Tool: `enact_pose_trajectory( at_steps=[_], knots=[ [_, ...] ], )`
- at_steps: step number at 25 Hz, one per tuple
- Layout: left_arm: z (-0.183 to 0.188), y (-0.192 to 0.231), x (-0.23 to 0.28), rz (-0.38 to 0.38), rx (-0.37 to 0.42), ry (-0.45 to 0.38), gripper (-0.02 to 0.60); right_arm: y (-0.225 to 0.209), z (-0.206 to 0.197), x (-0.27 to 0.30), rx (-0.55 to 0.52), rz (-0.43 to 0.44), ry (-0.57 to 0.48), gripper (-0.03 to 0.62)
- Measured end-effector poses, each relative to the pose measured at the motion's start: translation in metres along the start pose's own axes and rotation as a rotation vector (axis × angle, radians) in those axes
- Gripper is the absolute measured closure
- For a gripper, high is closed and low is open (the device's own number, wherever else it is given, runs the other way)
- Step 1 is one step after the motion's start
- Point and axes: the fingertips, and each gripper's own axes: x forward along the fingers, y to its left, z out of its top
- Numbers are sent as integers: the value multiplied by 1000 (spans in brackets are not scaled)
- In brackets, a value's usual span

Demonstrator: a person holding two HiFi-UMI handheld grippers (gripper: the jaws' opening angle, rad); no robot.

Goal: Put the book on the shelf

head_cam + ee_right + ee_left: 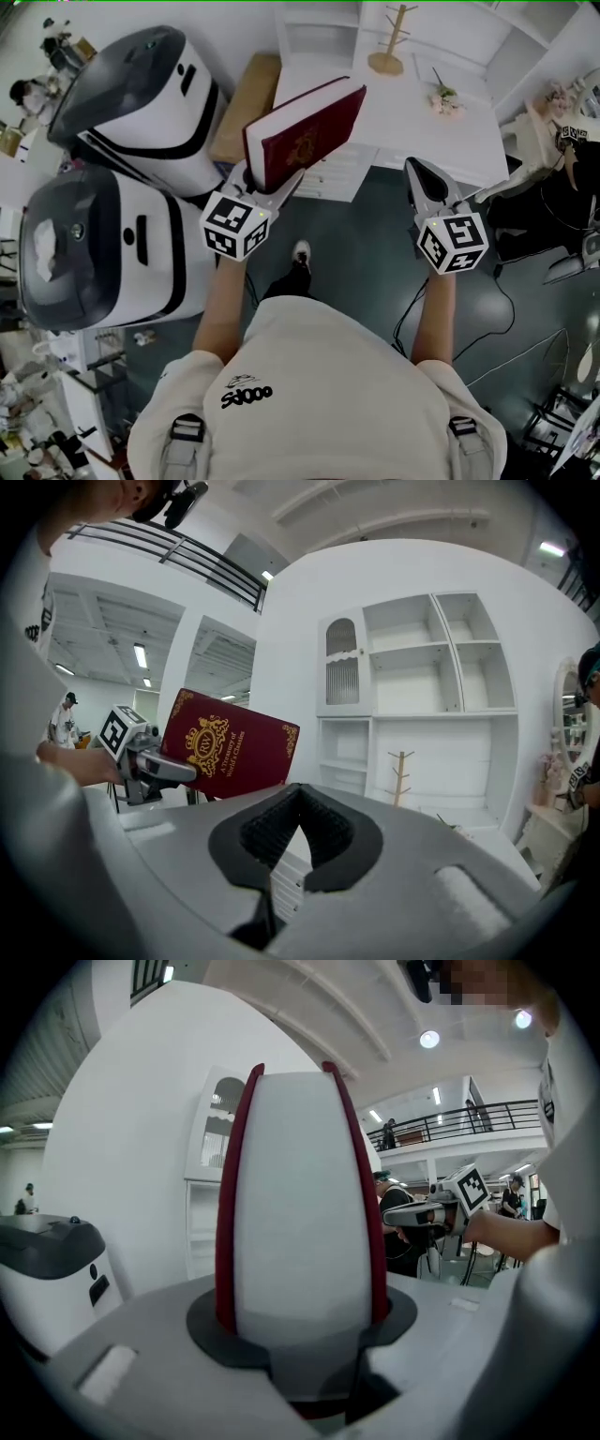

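Note:
A dark red book point(309, 131) with gold print is held upright, tilted, in front of the white shelf unit point(412, 103). My left gripper point(267, 183) is shut on its lower edge. In the left gripper view the book's white page edge point(298, 1204) stands between the pads, with red covers on both sides. The right gripper view has the book point(230, 747) at the left and the open shelf compartments point(422, 686) straight ahead. My right gripper point(422, 178) hovers to the right of the book, jaws shut and holding nothing point(298, 803).
A small wooden peg stand point(389, 42) and a flower sprig point(445, 98) sit on the shelf unit's top. Two large white and black machines point(141, 94) point(94, 244) stand close at the left, with a brown box point(248, 103) beside them. Cables run over the dark floor at the right.

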Motion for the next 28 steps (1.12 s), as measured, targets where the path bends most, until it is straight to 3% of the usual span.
enact_pose_trajectory(
  at_steps=[13, 20, 28],
  knots=[
    [13, 155, 114, -37, -62, 26, 356, -68, 23, 158, 15, -51, 52, 592],
    [6, 186, 150, -70, -100, 45, 356, -86, 19, 198, 26, -65, 85, 592],
    [-10, 205, 196, -33, -144, 96, 355, -118, 5, 242, 46, -20, 126, 592]
  ],
)
